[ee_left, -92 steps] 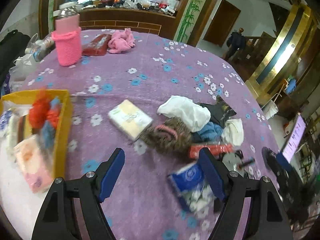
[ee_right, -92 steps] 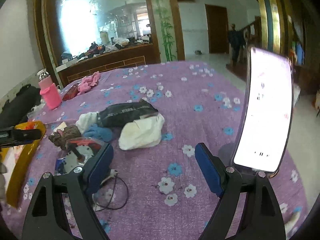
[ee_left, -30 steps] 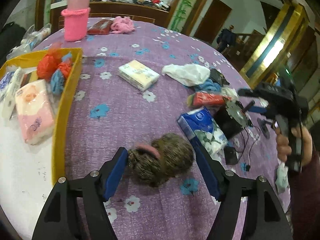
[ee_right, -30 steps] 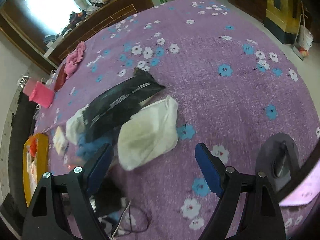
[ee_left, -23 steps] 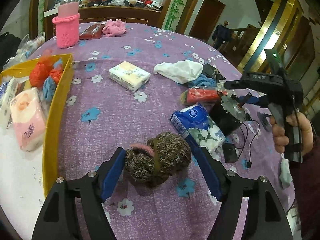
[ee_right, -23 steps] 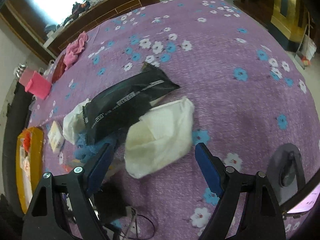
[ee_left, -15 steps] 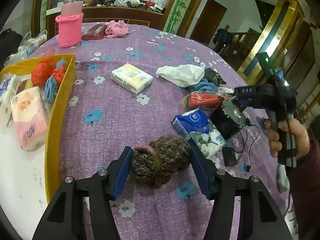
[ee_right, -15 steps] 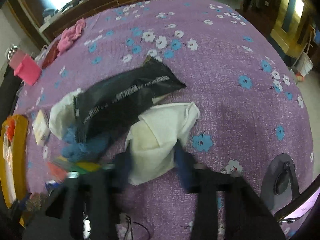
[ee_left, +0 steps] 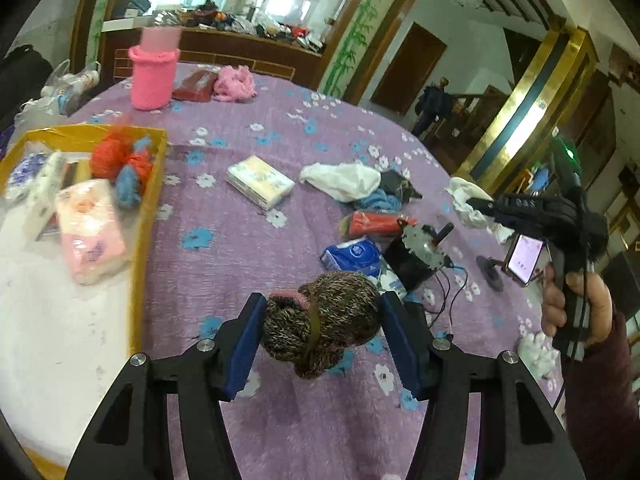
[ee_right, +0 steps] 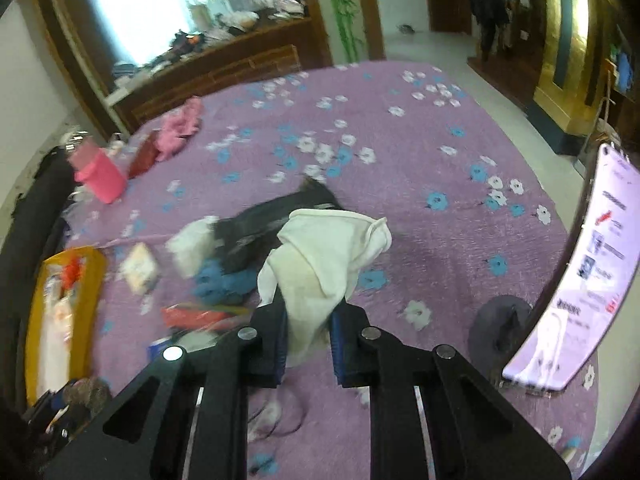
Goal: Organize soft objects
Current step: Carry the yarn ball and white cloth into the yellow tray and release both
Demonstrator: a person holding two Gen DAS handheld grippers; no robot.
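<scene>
Between the blue pads of the left gripper (ee_left: 322, 309), squeezed a brown knitted bundle (ee_left: 320, 326), with jaws just drawn in to a middling gap around it, seemingly raised off the purple tablecloth (ee_left: 240, 272). Pinched likewise a white cloth (ee_right: 332, 248) in the right gripper (ee_right: 306, 320), with jaws just closing to a narrow slit on its lower fold and the rest draped ahead.

Judged the step as carrying both to the yellow tray (ee_left: 150, 208), ahead and left of the left gripper. Best kept the grip steady and lifted higher before crossing the tray's near rim.

Found open cloth left of the bundle. Noted clutter close on its right: a blue tissue pack (ee_left: 352, 254) and a wired gadget (ee_left: 420, 248). Worth steering the right gripper clear of the phone (ee_right: 592, 264) on its right.
</scene>
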